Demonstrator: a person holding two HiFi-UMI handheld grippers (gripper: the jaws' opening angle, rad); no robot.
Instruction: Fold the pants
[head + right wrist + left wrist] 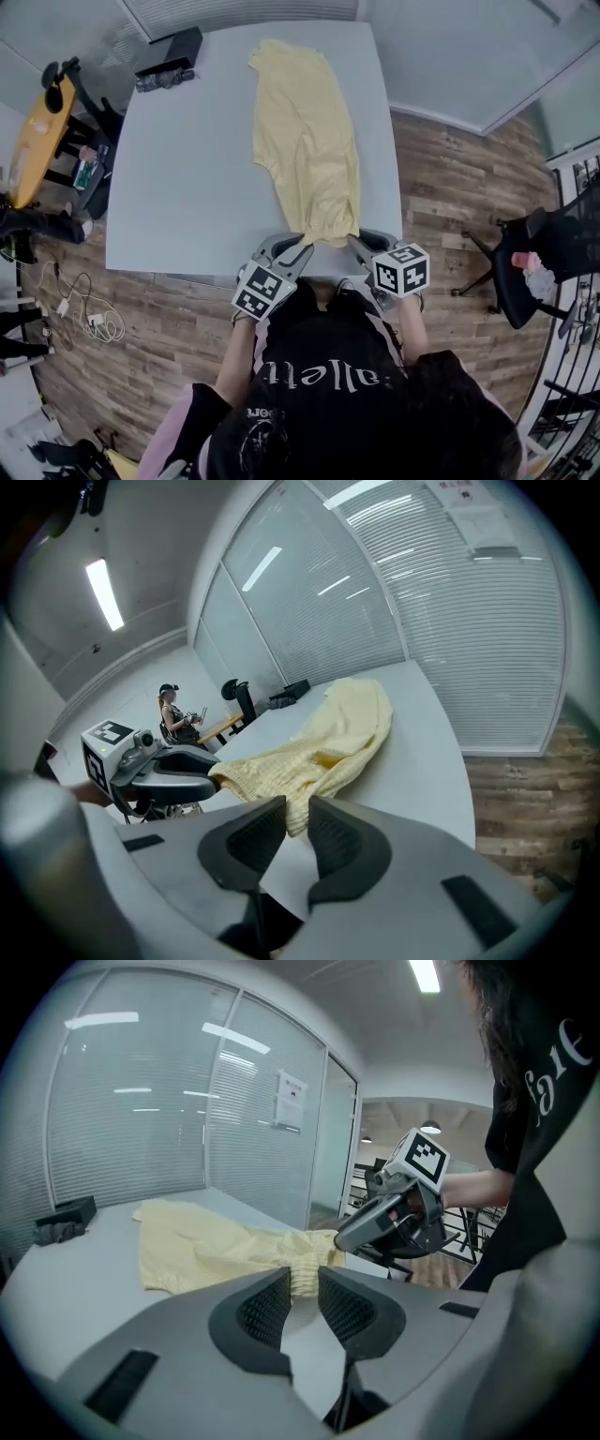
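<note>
At the 9 o'clock side of the head view a yellow side table (37,131) stands away from the pale desk (187,169), and a black box (173,52) sits near the desk's 11 o'clock corner. At the desk's 6 o'clock edge, the left hand-held gripper (302,246) has its jaws closed on the 7 o'clock corner of the pants (305,131), with the ribbed edge of the cloth pinched between the pads. The right hand-held gripper (357,242) is clamped in the same way on the 5 o'clock corner of that edge. The task looks to be at an early stage. The pants appear to lie as one narrow strip, perhaps leg on leg, though that cannot be told for sure. No crosswise fold is visible yet. Both near corners are gripped and raised slightly off the desk, so the near end probably has to be carried toward 12 o'clock and laid over the far end. The pants are pale yellow, thin and soft, lightly wrinkled, and run from the 12 o'clock side of the desk down to its 6 o'clock edge, right of centre. At 3 o'clock a black chair (539,253) stands on the wooden floor (450,178).
</note>
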